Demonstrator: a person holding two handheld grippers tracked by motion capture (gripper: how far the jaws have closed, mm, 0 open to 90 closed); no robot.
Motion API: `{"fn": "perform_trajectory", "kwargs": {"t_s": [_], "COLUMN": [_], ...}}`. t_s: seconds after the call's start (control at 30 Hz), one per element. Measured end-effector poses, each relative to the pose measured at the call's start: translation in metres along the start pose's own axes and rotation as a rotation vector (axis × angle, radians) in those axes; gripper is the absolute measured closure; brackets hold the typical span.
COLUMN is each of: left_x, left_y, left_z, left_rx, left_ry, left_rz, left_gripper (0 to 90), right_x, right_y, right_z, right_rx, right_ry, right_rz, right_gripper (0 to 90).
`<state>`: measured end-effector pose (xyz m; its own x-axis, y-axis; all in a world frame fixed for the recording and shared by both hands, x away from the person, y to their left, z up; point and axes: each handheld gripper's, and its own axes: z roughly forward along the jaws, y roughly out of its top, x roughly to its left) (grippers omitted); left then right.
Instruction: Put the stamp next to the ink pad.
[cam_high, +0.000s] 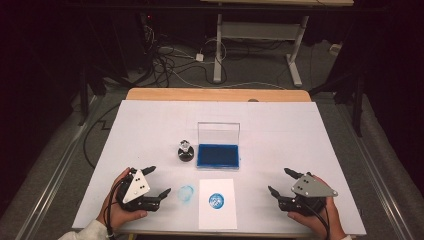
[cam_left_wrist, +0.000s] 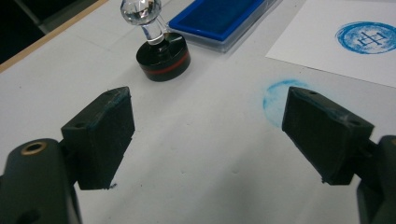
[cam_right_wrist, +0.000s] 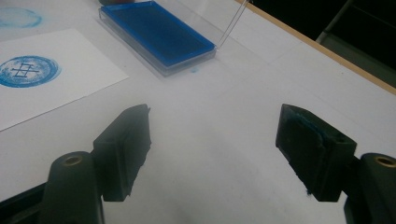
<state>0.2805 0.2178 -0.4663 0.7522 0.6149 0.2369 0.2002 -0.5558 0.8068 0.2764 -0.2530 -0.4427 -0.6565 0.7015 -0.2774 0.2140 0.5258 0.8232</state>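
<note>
A round black stamp (cam_high: 186, 150) (cam_left_wrist: 160, 51) with a clear knob handle stands upright just left of an open blue ink pad (cam_high: 218, 155) (cam_left_wrist: 217, 17) (cam_right_wrist: 156, 32), whose clear lid is raised. In front of the pad lies a white sheet (cam_high: 217, 204) (cam_right_wrist: 56, 79) carrying a blue round print (cam_high: 216, 201) (cam_left_wrist: 366, 38) (cam_right_wrist: 25, 71). My left gripper (cam_high: 159, 180) (cam_left_wrist: 208, 135) rests open at the front left, nothing between its jaws. My right gripper (cam_high: 280, 182) (cam_right_wrist: 215, 149) rests open at the front right, likewise bare.
A faint blue ink smear (cam_high: 186, 193) (cam_left_wrist: 280, 95) marks the white table cover (cam_high: 300, 135) left of the sheet. The wooden table edge (cam_high: 215, 94) runs along the back. Beyond it, cables and a desk frame (cam_high: 260, 50) stand on the floor.
</note>
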Motion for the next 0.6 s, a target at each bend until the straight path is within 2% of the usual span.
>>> {"fn": "perform_trajectory", "kwargs": {"t_s": [0.37, 0.6], "left_x": [-0.001, -0.0008], "left_y": [0.0012, 0.0018], "left_z": [-0.0007, -0.0004], "left_rx": [-0.001, -0.004], "left_ry": [-0.013, -0.022], "left_rz": [0.022, 0.02], "left_gripper": [16.8, 16.7], "right_x": [0.0045, 0.0049], "right_y": [0.0019, 0.0011], "right_z": [-0.0017, -0.0009], "right_rx": [0.002, 0.01], "right_ry": [-0.008, -0.007], "right_rz": [-0.013, -0.014], "right_gripper": [26.4, 26.4]}}
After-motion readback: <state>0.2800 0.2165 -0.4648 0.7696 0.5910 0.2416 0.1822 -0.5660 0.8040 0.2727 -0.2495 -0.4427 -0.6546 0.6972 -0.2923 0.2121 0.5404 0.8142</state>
